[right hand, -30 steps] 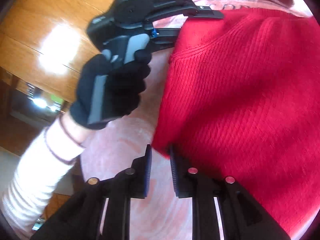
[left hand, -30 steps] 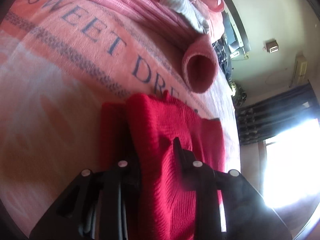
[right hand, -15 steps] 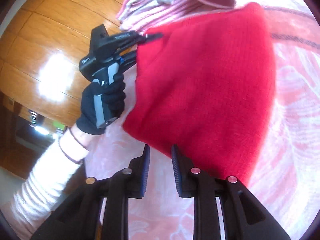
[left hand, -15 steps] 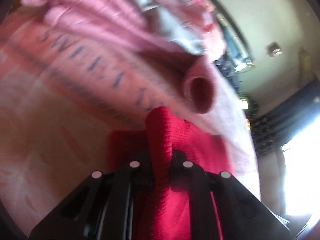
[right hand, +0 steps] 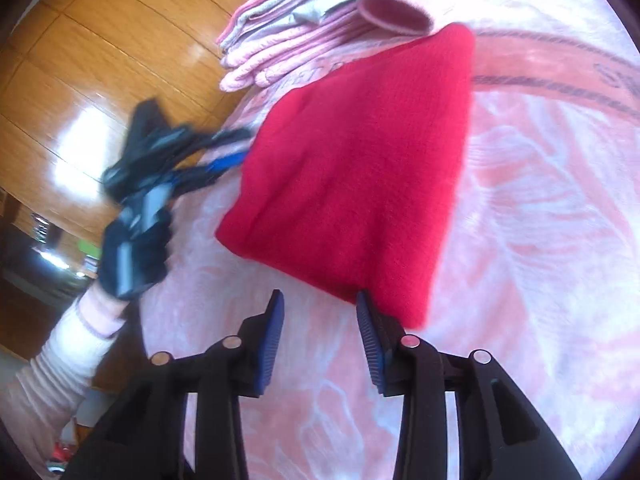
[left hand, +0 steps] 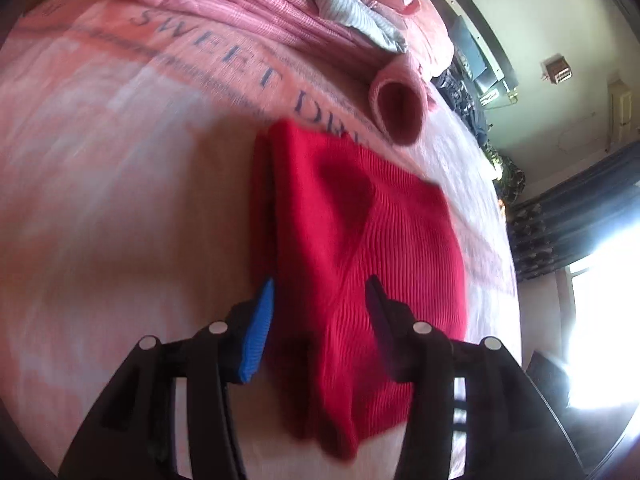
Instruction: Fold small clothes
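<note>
A red knit garment lies folded flat on the pink bedspread. My right gripper is open just short of its near edge, with the right fingertip at the hem and nothing between the pads. My left gripper is open too, its fingers standing on either side of the red garment, which runs between them without being pinched. In the right wrist view the left gripper shows blurred at the garment's left edge, held by a black-gloved hand.
A pile of pink and grey-striped clothes sits at the back of the bed, with a pink open-ended knit roll beside the red garment. A wooden wall stands left of the bed. A bright window is on the far side.
Both grippers were shut on the red garment and have opened. The garment has dropped flat onto the bedspread. The right gripper has drawn back from it.
</note>
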Demonstrator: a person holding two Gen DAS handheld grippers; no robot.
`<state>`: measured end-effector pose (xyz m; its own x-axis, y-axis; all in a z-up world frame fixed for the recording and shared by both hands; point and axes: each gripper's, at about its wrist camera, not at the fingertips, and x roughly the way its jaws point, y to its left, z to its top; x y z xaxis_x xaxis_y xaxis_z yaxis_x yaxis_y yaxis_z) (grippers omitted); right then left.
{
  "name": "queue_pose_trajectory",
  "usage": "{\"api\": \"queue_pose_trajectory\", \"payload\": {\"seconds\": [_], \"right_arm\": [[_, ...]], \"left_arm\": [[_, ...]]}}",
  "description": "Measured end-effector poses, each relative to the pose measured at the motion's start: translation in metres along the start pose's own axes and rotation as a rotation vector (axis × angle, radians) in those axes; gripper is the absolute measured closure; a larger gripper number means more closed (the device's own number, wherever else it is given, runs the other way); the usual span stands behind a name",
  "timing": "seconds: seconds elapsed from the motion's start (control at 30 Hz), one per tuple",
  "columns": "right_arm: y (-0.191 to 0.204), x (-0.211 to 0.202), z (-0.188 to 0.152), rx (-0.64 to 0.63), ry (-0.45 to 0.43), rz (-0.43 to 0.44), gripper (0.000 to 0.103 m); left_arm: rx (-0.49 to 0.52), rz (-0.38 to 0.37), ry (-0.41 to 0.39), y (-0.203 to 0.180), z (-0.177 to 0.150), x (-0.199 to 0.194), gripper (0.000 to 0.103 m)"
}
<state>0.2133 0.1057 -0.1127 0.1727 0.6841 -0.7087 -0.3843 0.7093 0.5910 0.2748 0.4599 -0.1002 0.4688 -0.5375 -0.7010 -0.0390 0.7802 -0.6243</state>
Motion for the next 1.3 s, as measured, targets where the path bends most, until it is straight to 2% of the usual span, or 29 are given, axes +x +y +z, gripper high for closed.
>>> {"api": "queue_pose_trajectory", "payload": {"seconds": [0.17, 0.23, 0.27, 0.3, 0.33, 0.37, 0.43, 0.53, 0.6, 0.67, 0.77, 0.83, 0.9, 0.97, 1.03, 1.1, 1.2, 1.3], "right_arm": [[-0.008, -0.007, -0.010, 0.028, -0.002, -0.013, 0.062], [-0.008, -0.006, -0.012, 0.037, 0.004, -0.022, 0.062], [-0.009, -0.005, -0.013, 0.042, 0.006, -0.024, 0.062], [-0.009, -0.004, -0.014, 0.048, 0.007, -0.022, 0.062], [-0.009, -0.004, -0.015, 0.053, 0.008, -0.017, 0.062], [-0.009, -0.003, -0.016, 0.056, 0.008, -0.016, 0.062], [-0.008, -0.003, -0.016, 0.059, 0.006, -0.017, 0.061], [-0.011, -0.006, -0.018, 0.066, -0.003, -0.009, 0.061], [-0.012, -0.006, -0.017, 0.066, -0.005, -0.015, 0.061], [-0.013, -0.006, -0.016, 0.067, -0.005, -0.019, 0.061], [-0.014, -0.009, -0.016, 0.062, -0.009, -0.023, 0.061], [-0.016, -0.013, -0.017, 0.058, -0.014, -0.028, 0.061], [-0.019, -0.017, -0.016, 0.057, -0.020, -0.038, 0.061], [-0.022, -0.021, -0.015, 0.057, -0.024, -0.045, 0.061], [-0.023, -0.023, -0.013, 0.058, -0.028, -0.048, 0.061], [-0.024, -0.025, -0.011, 0.056, -0.032, -0.051, 0.061], [-0.027, -0.027, -0.009, 0.055, -0.035, -0.057, 0.061], [-0.031, -0.030, -0.008, 0.062, -0.036, -0.064, 0.061]], "left_arm": [[0.006, -0.052, 0.043, -0.004, -0.053, -0.011, 0.051], [-0.002, -0.062, 0.065, -0.004, -0.061, -0.007, 0.053], [-0.006, -0.042, 0.078, -0.002, -0.065, -0.002, 0.065], [-0.013, -0.044, 0.092, -0.001, -0.066, 0.004, 0.087], [-0.019, -0.038, 0.104, 0.001, -0.066, 0.007, 0.097], [-0.028, -0.016, 0.113, 0.003, -0.066, 0.009, 0.099], [-0.062, -0.029, 0.097, 0.010, -0.067, 0.005, 0.099], [-0.091, -0.005, 0.093, 0.026, -0.069, 0.000, 0.099], [-0.128, -0.015, 0.118, 0.039, -0.074, 0.007, 0.097], [-0.138, -0.060, 0.115, 0.042, -0.073, 0.008, 0.097], [-0.135, -0.090, 0.098, 0.037, -0.072, 0.002, 0.069], [-0.128, -0.115, 0.079, 0.032, -0.067, -0.004, 0.063], [-0.119, -0.110, 0.049, 0.026, -0.055, -0.011, 0.042], [-0.120, -0.099, 0.011, 0.024, -0.040, -0.015, 0.040], [-0.105, -0.085, 0.010, 0.022, -0.025, -0.011, 0.039], [-0.078, -0.041, 0.022, 0.023, -0.010, -0.002, 0.039], [-0.106, -0.055, 0.058, 0.032, 0.008, 0.015, 0.039], [-0.136, -0.102, 0.072, 0.040, 0.020, 0.031, 0.038]]}}
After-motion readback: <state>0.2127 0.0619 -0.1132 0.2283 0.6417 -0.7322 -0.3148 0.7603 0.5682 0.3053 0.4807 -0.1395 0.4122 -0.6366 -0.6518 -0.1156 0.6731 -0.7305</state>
